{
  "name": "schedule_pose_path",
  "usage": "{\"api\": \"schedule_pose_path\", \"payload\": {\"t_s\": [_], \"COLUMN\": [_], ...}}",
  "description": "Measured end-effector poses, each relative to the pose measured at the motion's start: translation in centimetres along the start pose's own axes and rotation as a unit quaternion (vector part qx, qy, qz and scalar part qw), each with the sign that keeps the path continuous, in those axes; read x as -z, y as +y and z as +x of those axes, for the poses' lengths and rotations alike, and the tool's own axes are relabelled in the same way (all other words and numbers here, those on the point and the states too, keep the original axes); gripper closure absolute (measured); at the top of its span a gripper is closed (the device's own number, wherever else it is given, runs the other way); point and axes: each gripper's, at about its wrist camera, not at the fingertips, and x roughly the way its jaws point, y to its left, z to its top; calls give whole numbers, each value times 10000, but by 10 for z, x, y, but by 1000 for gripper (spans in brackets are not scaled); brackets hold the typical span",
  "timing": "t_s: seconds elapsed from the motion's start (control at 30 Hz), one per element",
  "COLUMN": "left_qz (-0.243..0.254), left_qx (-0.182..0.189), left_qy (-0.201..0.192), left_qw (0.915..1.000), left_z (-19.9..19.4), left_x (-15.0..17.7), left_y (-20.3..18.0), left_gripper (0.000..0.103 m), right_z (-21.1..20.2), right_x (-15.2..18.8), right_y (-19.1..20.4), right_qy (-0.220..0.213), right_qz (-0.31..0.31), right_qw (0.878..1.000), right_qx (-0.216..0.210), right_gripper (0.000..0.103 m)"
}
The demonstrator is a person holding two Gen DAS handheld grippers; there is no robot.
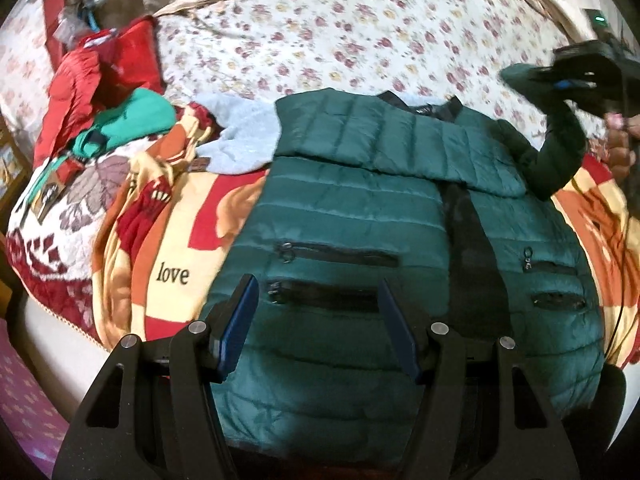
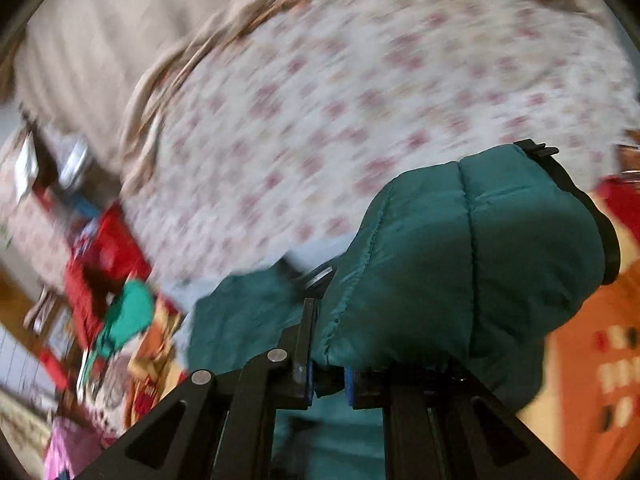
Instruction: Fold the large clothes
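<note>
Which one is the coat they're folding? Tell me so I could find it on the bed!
Look at the bright orange, red and cream blanket that says "love", at the near end of the bed. Lying flat on it, right past the open left claw, is the puffy dark green jacket with black zip pockets. The clothes heaped beside it are red and bright green, and the right claw pinches its sleeve.

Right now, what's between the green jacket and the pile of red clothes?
A light blue fleece and the patterned blanket, seen in the left wrist view.
</note>
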Motion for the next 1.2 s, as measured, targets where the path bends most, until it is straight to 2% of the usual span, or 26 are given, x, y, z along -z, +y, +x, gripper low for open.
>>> {"api": "schedule_pose_path", "payload": {"t_s": [0.1, 0.17, 0.27, 0.33, 0.37, 0.4, 0.43, 0.7, 0.87, 1.0, 1.2], "left_qz": [-155, -234, -354, -462, -510, -540, -562, -644, -673, -677, -838], "left_qx": [42, 47, 33, 55, 70, 78, 80, 209, 302, 296, 242], "left_qy": [-21, -35, -45, -68, -88, -105, -116, -73, -43, -36, -83], "left_qw": [9999, 9997, 9994, 9989, 9986, 9985, 9983, 9977, 9973, 9973, 9962], "left_z": [-1, -2, -2, -3, -3, -3, -2, 4, 8, 9, 7], "left_x": [4, 6, 8, 8, 9, 9, 9, 10, 11, 12, 11], "left_y": [15, 24, 37, 45, 48, 50, 52, 55, 55, 57, 69], "left_gripper": [41, 41, 41, 41, 41, 41, 41, 41, 41, 41, 41], "right_z": [47, 81, 127, 141, 142, 140, 136, 76, 41, 55, 104], "right_x": [26, 46, 78, 91, 95, 96, 98, 104, 87, 83, 101], "right_y": [47, 73, 87, 86, 85, 86, 86, 83, 66, 77, 114], "right_qy": [442, 758, 1267, 1378, 1385, 1384, 1382, 1325, 838, 843, 1302], "right_qz": [-451, -773, -1123, -1219, -1193, -1150, -1129, -863, -503, -665, -1025], "right_qw": [9980, 9940, 9835, 9795, 9802, 9814, 9819, 9874, 9952, 9937, 9857], "right_qx": [11, 182, 639, 818, 763, 673, 630, 45, 89, 320, 314], "right_gripper": [93, 93, 92, 82, 76, 62, 55, 54, 54, 54, 54]}}
